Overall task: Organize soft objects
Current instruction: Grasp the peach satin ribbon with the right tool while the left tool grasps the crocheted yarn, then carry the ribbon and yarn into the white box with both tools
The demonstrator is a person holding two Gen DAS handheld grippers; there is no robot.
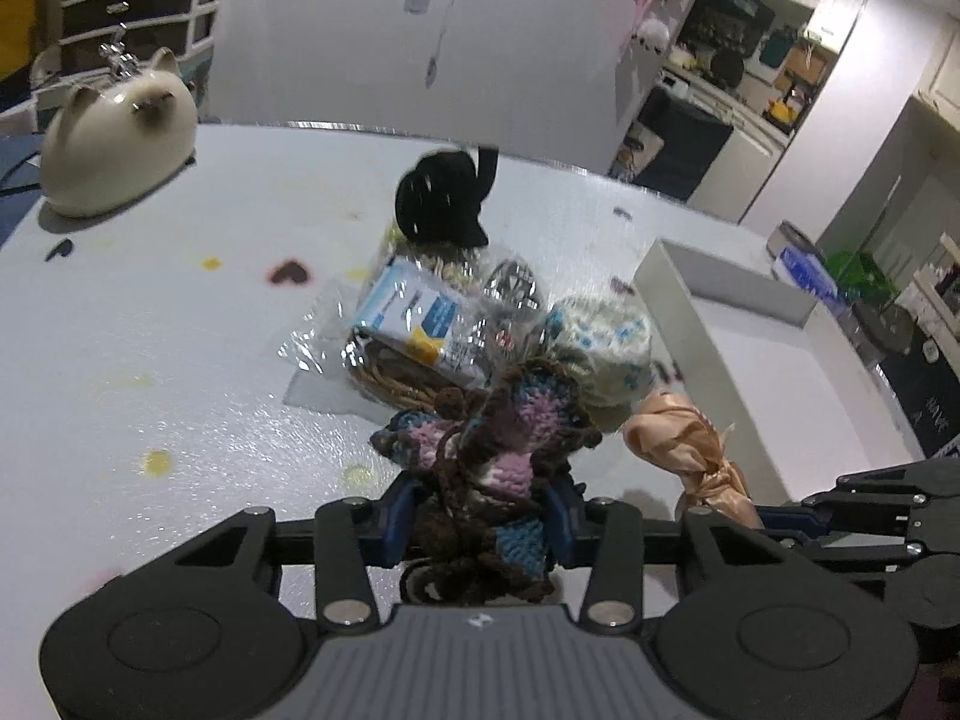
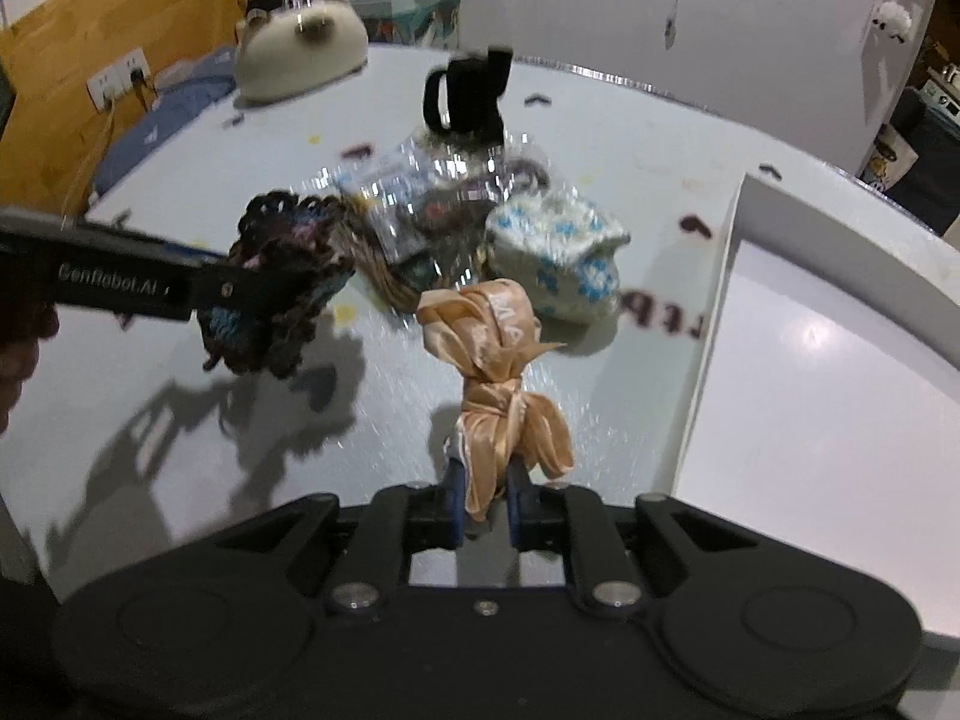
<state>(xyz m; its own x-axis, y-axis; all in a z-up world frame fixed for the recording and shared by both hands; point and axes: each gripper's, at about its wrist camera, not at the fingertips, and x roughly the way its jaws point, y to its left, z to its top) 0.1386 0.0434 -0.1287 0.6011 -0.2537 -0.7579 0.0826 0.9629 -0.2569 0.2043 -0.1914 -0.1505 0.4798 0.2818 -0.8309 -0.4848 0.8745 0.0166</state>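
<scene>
This is looking like a lived-in home: a white table point(image 1: 180, 312) dotted with small stickers is sitting in front of a drawer unit point(image 1: 138, 6), a kitchen counter point(image 1: 738, 96) crowded with containers is showing through the doorway beyond, and a wall socket point(image 2: 117, 81) is hanging on an orange wall

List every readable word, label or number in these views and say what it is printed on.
"GenRobot.AI" – on the side of the left claw, seen from the right wrist.
"MA" – partial lettering on the peach satin ribbon held in the right claw; the rest is folded away.
"LEP" – dark mirrored letters on the table by the white tray; partly hidden.
Blue-and-white card inside the clear plastic bag: print too blurred to read.
</scene>
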